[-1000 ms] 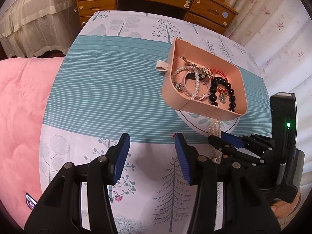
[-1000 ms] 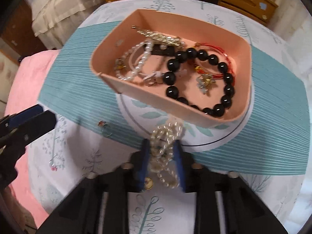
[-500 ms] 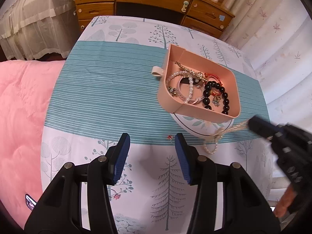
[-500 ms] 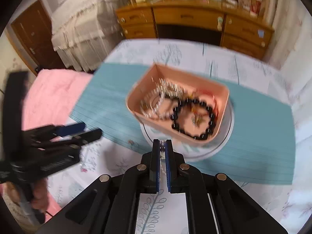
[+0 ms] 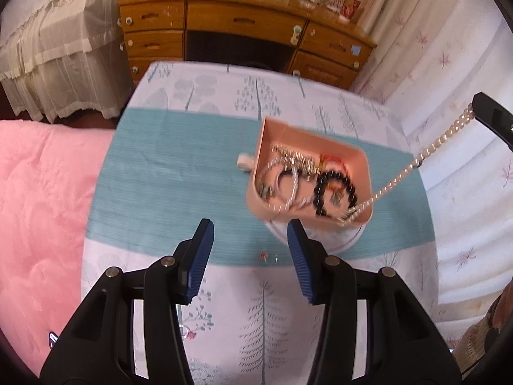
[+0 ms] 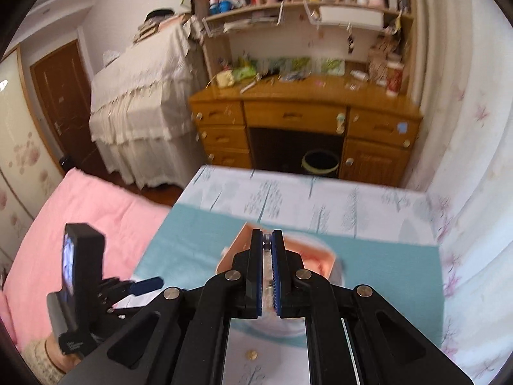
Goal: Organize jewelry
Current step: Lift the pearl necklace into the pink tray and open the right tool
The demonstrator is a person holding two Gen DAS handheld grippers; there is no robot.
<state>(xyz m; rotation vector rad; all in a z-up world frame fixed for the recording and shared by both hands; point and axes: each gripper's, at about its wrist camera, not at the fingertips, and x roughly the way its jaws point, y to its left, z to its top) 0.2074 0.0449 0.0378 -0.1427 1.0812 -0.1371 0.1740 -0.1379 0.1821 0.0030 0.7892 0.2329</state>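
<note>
Left wrist view: right gripper is up high, beyond the far right corner of the pink tray, fingers clenched on one end of the pearl necklace. Strand runs taut and straight, long axis slanting from the gripper down to the tray's near right corner, where its lower end bunches over the rim beside the black bead bracelet. Cannot tell whether that end rests inside or hangs on the edge; frame is blurred.

Right wrist view: right gripper shows a bead pinched at the fingertips, tray directly below and ahead.

Left gripper hovers on the near side of the tray, released and holding nothing, fingers wide apart. Small red trinket lies on the tablecloth between its fingers, near side of the tray.

Change from half a second back: right gripper has risen a good deal, and the necklace, then trailing on the cloth at the tray's near side, is now lifted off it.

Judgement: next move turns on the lower end; right gripper is the nearer one and needs to come over the tray and down so the strand coils inside
</note>
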